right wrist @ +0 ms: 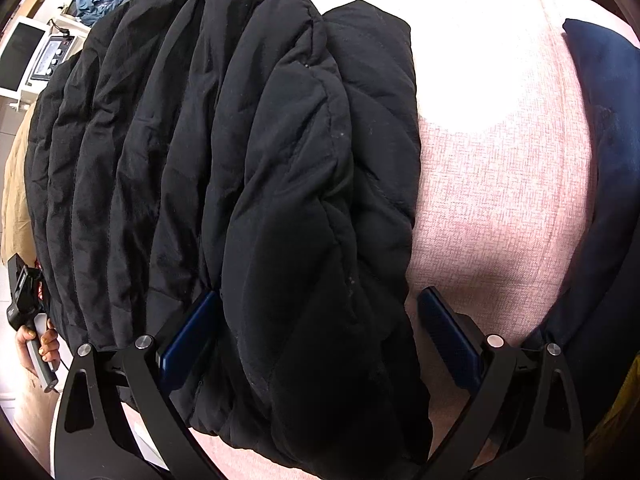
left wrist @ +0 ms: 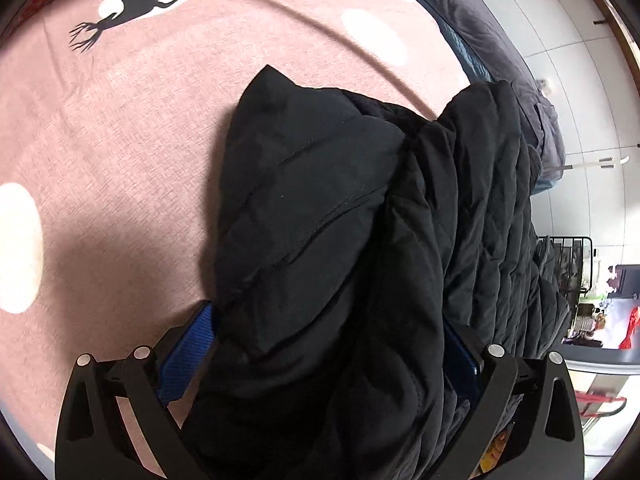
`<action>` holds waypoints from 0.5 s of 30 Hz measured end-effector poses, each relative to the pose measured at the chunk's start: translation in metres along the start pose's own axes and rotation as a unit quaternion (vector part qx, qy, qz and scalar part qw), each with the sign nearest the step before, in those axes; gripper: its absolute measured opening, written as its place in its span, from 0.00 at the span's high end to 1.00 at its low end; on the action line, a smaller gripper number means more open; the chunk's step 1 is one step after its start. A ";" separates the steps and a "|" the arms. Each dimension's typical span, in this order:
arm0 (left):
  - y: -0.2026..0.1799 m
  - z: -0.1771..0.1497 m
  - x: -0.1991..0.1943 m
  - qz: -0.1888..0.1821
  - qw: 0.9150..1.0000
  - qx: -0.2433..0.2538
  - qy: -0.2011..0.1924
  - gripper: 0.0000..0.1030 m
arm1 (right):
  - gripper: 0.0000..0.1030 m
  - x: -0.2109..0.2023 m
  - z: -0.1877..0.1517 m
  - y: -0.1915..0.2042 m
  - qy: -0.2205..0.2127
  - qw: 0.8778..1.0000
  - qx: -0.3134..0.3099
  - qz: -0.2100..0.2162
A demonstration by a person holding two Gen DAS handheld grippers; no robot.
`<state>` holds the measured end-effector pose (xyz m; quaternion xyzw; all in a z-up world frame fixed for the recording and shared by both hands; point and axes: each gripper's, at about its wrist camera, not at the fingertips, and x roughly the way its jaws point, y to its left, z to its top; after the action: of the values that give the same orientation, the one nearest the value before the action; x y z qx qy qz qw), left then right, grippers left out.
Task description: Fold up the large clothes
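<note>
Black jacket [left wrist: 320, 208], pink bedspread [left wrist: 120, 140] (perhaps tiled floor beyond)

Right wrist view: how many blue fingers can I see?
2. One finger touches the black jacket; the other stands over the pink sheet. None seems hidden.

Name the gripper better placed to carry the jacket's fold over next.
Left gripper, probably: black jacket fills the space between both its pads. The right gripper stands open, one pad over bare pink bedsheet.

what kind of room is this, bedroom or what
Probably a bedroom in a home: the black quilted jacket lies on a pink bedsheet printed with a deer, with tiled floor beside the bed.
</note>
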<state>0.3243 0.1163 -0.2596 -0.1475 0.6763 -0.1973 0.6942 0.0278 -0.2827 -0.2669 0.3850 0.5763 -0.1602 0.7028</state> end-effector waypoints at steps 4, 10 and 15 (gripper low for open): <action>-0.007 0.002 0.005 0.006 1.000 0.007 0.000 0.05 | 0.06 0.000 0.003 0.003 -0.002 1.000 -0.001 -0.009; -0.015 -0.004 -0.001 0.004 1.000 0.013 -0.018 0.22 | 0.18 -0.001 0.001 0.018 -0.017 1.000 -0.005 -0.024; -0.027 -0.014 -0.014 0.018 0.999 0.035 -0.036 0.50 | 0.56 -0.013 -0.007 0.046 -0.038 0.998 -0.040 -0.037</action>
<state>0.3077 0.0998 -0.2348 -0.1181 0.6460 -0.2030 0.7263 0.0498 -0.2505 -0.2384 0.3287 0.5691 -0.1775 0.7325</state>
